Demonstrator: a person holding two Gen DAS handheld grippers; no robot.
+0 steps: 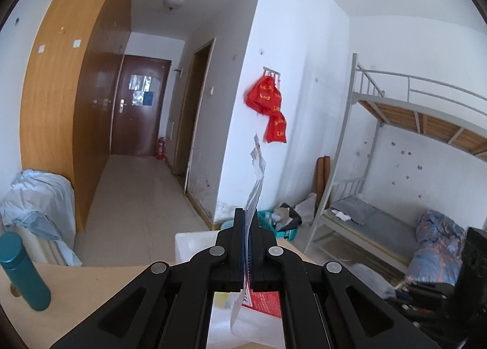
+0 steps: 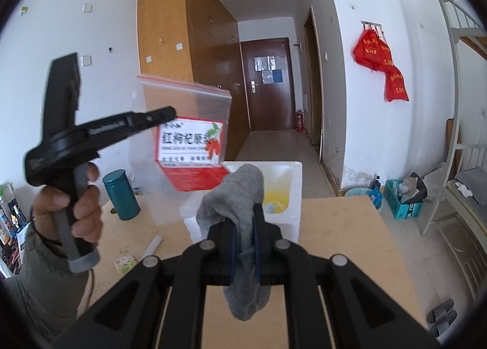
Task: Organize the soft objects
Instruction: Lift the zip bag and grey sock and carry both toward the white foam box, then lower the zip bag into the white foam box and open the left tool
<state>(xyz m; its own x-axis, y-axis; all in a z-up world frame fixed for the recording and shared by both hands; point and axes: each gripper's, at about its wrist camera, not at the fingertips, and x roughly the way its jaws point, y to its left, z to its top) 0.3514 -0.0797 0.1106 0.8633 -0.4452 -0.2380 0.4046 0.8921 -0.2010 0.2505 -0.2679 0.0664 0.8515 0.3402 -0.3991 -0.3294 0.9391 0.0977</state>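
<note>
My left gripper [image 1: 247, 221] is shut on a clear zip bag with a red label [image 1: 255, 193], seen edge-on and held up in the air. In the right wrist view the same bag [image 2: 194, 135] hangs flat-on above the table, pinched by the left gripper [image 2: 170, 113] in a hand. My right gripper [image 2: 243, 218] is shut on a grey sock [image 2: 240, 196] that droops over the fingers and hangs below them. A white foam box [image 2: 292, 193] stands open on the table just ahead of the sock.
A teal bottle [image 2: 121, 195] stands on the wooden table [image 2: 341, 227] at the left; it also shows in the left wrist view [image 1: 22, 269]. A white tube [image 2: 151, 246] and a small packet [image 2: 124, 264] lie near the front left. A bunk bed [image 1: 395, 148] stands to the right.
</note>
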